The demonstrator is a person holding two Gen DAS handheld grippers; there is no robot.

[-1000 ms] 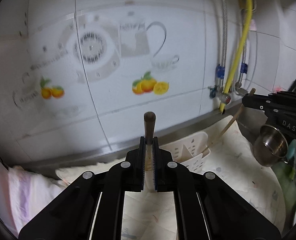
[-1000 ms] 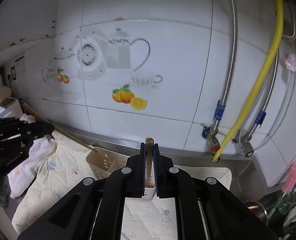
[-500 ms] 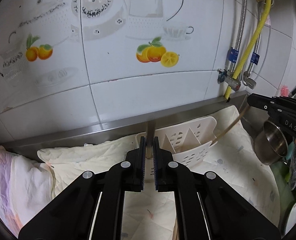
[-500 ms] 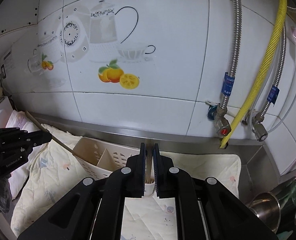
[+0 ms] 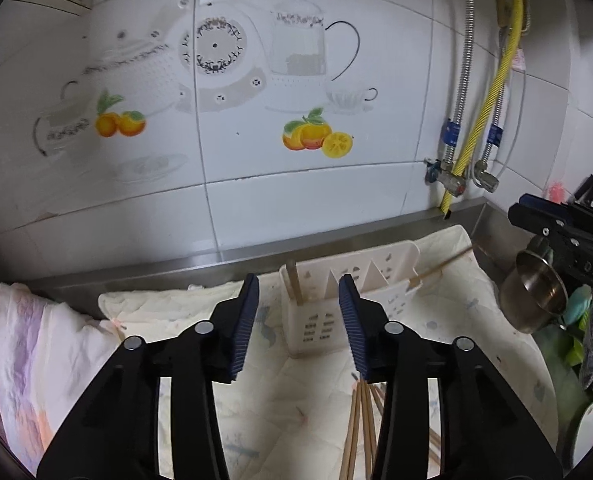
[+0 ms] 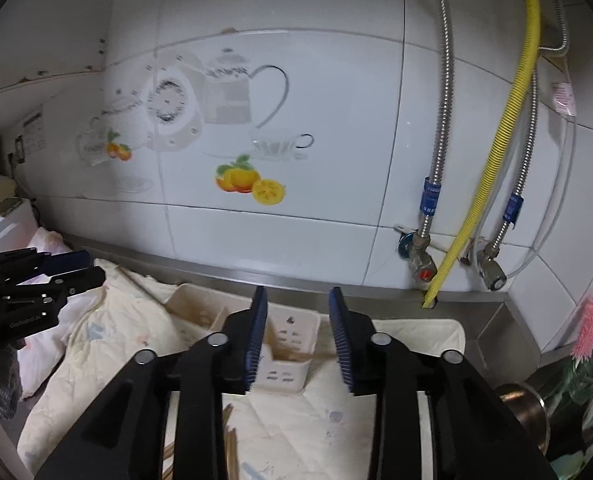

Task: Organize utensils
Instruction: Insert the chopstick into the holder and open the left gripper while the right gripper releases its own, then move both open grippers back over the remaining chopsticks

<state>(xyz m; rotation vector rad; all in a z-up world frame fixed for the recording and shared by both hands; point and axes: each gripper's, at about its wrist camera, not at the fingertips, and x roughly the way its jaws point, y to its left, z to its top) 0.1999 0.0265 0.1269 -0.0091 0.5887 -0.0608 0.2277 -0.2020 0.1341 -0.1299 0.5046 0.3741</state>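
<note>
Left hand-held gripper [image 5: 298,320]: jaws spread wide, nothing between the blue-ribbed pads; it hovers over the cloth just short of the holder.
Right hand-held gripper [image 6: 298,334]: jaws likewise parted and gripping nothing, poised just in front of the holder's near end.
Utensil holder [image 5: 336,320]: a white slotted plastic caddy with several compartments, directly ahead of both hand-held grippers, standing on the cloth near the wall.
Chopstick in holder [image 5: 293,283]: one wooden stick stands nearly upright in the end compartment, framed between the left hand-held gripper's fingers.
Second chopstick [image 5: 442,267]: slants out of the holder's far end, to the right of the left hand-held gripper; motion blur hides how it sits inside.
Loose chopsticks [image 5: 360,428]: a bundle of wooden sticks lies on the cloth below the left hand-held gripper, partly hidden by its right finger.
Cloth [image 5: 280,400]: pale quilted fabric spread over the tabletop under the holder and sticks.
Steel pot [image 5: 536,296]: well off to the right of the left hand-held gripper, past the cloth's edge.
Tiled wall [image 5: 296,200]: beyond the holder, printed with teapots and oranges.
Yellow hose [image 6: 492,160]: runs down the wall right of the holder.
</note>
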